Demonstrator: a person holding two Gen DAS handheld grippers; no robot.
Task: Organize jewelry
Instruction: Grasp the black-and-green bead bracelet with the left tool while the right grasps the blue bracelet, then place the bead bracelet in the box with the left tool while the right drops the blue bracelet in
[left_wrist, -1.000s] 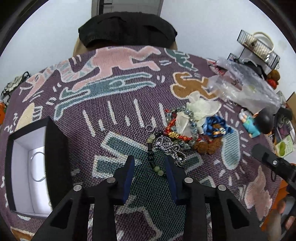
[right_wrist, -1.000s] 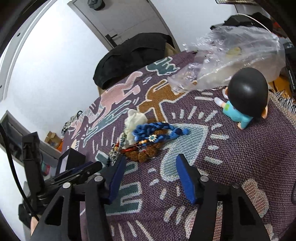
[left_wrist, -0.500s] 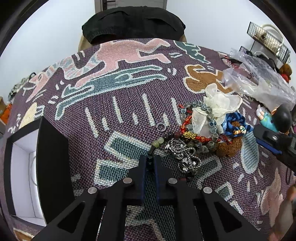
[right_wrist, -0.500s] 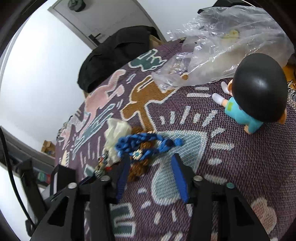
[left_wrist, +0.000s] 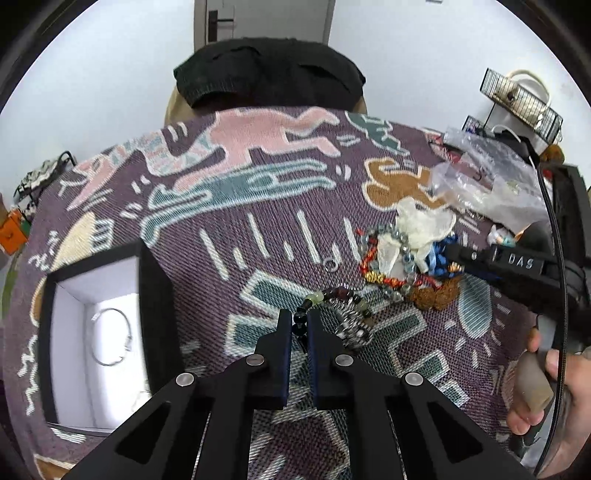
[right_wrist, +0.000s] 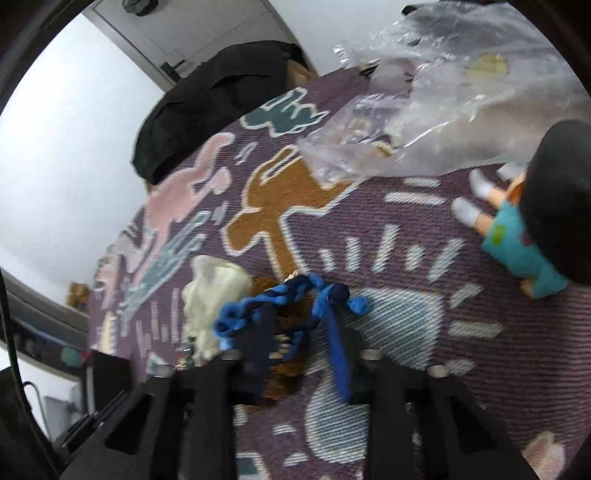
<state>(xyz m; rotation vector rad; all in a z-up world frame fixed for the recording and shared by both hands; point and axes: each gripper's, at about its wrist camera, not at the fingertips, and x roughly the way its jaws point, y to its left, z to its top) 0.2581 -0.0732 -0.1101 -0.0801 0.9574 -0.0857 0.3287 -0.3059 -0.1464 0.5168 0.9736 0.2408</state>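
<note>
My left gripper (left_wrist: 298, 325) is shut on a bead bracelet (left_wrist: 334, 297) with dark and pale green beads; its free end trails right toward a silver chain (left_wrist: 352, 325). A black box with white lining (left_wrist: 92, 332) at the left holds a silver ring bangle (left_wrist: 110, 336). The jewelry pile (left_wrist: 402, 262) lies to the right. My right gripper (right_wrist: 301, 328) is open, its fingers either side of a blue braided bracelet (right_wrist: 280, 299) over brown beads (right_wrist: 288, 321), beside a white organza pouch (right_wrist: 210, 291).
A patterned purple woven cloth (left_wrist: 258, 206) covers the table. A clear plastic bag (right_wrist: 436, 99) and a doll with black hair (right_wrist: 535, 229) sit at the right. A black garment (left_wrist: 269, 70) hangs over a chair at the far side. A small metal ring (left_wrist: 330, 264) lies loose.
My left gripper closed on the bead bracelet and pulled it left, away from the pile. My right gripper moved forward onto the blue braided bracelet and narrowed.
</note>
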